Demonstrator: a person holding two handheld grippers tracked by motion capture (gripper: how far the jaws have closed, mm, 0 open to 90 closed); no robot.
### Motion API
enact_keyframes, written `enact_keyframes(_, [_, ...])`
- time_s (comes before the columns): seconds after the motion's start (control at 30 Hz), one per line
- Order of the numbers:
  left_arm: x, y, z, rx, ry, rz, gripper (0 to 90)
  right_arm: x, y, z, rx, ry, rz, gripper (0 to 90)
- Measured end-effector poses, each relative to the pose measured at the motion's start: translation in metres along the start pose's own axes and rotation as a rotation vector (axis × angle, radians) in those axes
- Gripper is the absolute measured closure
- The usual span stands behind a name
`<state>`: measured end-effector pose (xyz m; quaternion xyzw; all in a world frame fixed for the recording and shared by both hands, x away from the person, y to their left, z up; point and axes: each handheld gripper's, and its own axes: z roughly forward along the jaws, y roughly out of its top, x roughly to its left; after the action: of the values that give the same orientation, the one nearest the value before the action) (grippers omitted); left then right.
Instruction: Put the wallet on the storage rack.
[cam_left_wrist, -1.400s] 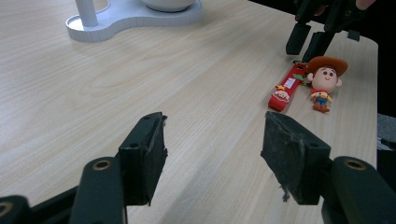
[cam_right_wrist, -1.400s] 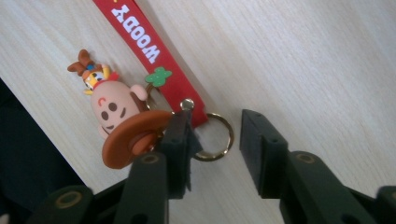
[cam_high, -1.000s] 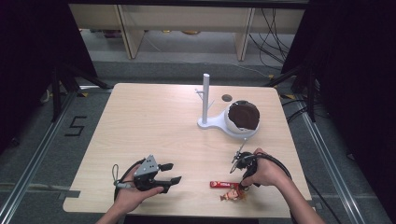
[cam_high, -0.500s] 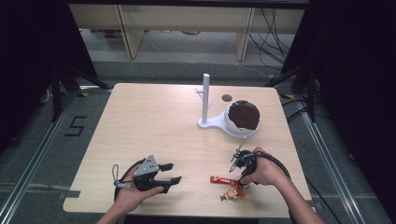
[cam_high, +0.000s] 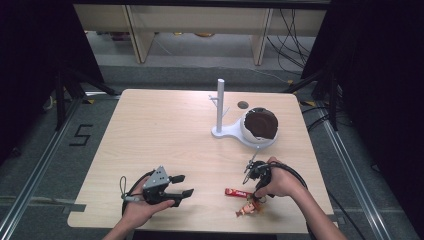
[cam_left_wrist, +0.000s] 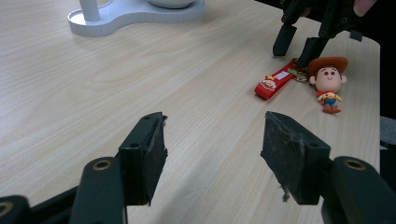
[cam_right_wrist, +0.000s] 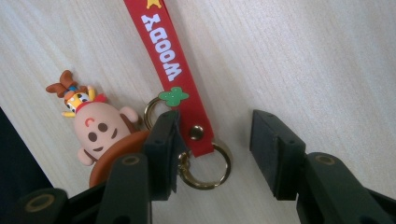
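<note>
A keychain lies near the table's front right: a cowboy figure (cam_high: 248, 208) (cam_right_wrist: 98, 130) on a red strap (cam_high: 237, 192) (cam_right_wrist: 170, 70) joined by gold rings (cam_right_wrist: 205, 168). My right gripper (cam_high: 254, 192) (cam_right_wrist: 215, 135) points down over it. Its jaws have just been opening, with the strap's riveted end and a ring between them; the left pad touches the strap's edge and the right pad stands clear. My left gripper (cam_high: 185, 184) (cam_left_wrist: 212, 149) rests open at the front left, nothing between its jaws. It faces the figure (cam_left_wrist: 328, 79), the strap (cam_left_wrist: 275, 83) and the right gripper (cam_left_wrist: 299, 44).
A white stand with an upright post (cam_high: 220, 107) and a white bowl (cam_high: 260, 125) with a brown inside sits at the back right. A small round hole (cam_high: 243, 105) lies in the tabletop behind it. The front edge is close to the keychain.
The red strap has shifted slightly toward the left and away from the front edge. Both hands have kept their places.
</note>
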<state>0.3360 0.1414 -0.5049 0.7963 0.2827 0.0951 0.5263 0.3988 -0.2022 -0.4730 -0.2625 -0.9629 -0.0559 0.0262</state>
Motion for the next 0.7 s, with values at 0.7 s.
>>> enact_keyframes(0.7, [0.001,-0.002,0.0,-0.004,-0.008,-0.004,38.6,0.011,0.008,0.001,0.084,-0.059,-0.015,68.7])
